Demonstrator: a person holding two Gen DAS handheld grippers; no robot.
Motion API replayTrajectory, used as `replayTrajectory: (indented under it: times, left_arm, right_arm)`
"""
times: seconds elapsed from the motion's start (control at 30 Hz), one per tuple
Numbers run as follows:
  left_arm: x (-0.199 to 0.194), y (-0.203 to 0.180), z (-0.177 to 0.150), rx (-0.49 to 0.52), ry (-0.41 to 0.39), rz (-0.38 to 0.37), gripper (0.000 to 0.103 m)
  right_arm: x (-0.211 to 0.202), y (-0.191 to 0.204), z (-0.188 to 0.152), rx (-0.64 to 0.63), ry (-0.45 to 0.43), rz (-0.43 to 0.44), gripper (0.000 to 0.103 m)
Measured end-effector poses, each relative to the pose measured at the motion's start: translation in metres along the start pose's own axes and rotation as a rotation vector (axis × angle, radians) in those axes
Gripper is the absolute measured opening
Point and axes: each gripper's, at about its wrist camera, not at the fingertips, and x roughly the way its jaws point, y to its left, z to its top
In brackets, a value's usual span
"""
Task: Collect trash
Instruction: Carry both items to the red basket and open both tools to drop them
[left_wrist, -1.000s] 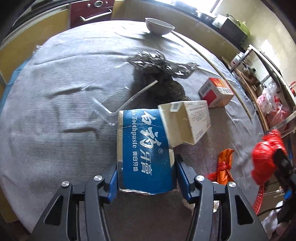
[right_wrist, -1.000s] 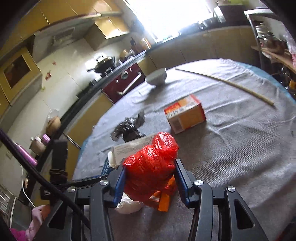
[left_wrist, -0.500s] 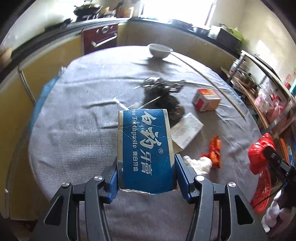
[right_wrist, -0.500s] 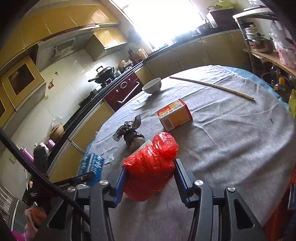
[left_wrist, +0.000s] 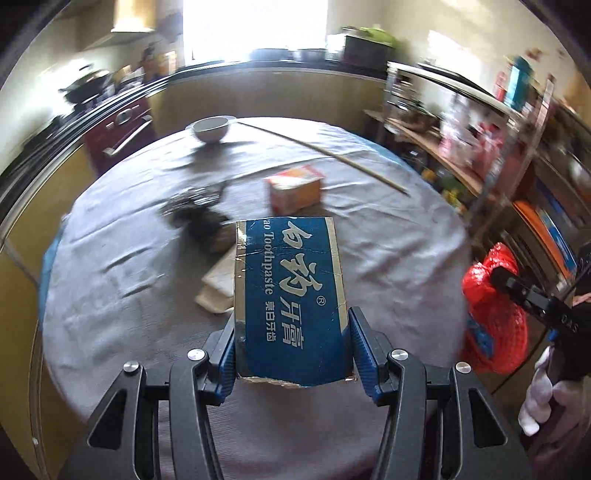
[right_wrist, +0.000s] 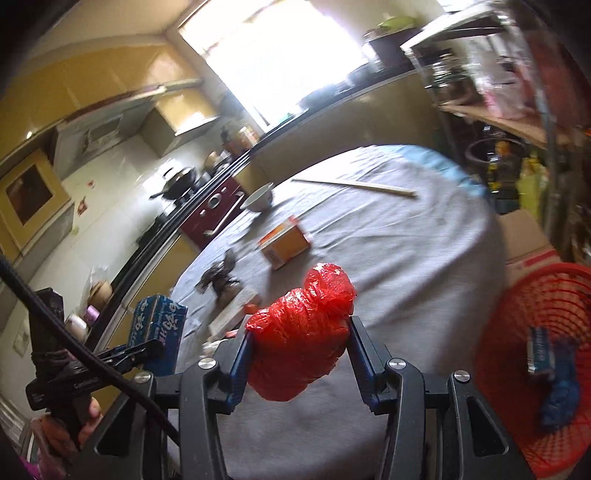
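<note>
Trash held in both jaws, left gripper (left_wrist: 291, 350) clamping toothpaste box (left_wrist: 291, 288), right gripper (right_wrist: 297, 363) clamping red bag (right_wrist: 301, 332); each should clear the basket (right_wrist: 517, 314) rim before release.

left hand-held gripper (left_wrist: 291, 347): pads clamped on both sides of a blue toothpaste box (left_wrist: 291, 295), tilted downward, hand gripping its handle | right hand-held gripper (right_wrist: 299, 354): pads pressed into a red plastic bundle (right_wrist: 303, 328), white-gloved hand (left_wrist: 543, 402) on handle
</note>
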Motion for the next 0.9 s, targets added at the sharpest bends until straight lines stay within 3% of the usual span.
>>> replayTrajectory:
  times: [0.47,0.6,0.9]
  left_arm:
    - [0.013,-0.153,0.027,0.304,0.045,-0.233,0.056]
    - [0.026,-0.194,0.025,0.382,0.079,-0.281,0.056]
    - [0.068,-0.272,0.007,0.529,0.206,-0.355,0.056]
  right_arm:
    - [-0.117,-0.113,-0.003,0.181,-0.193,-0.214,0.051]
    - [-0.138,-0.141,-0.014,0.227,-0.206,-0.286,0.051]
    - [-0.156,-0.190,-0.047,0.350,-0.181,-0.342,0.052]
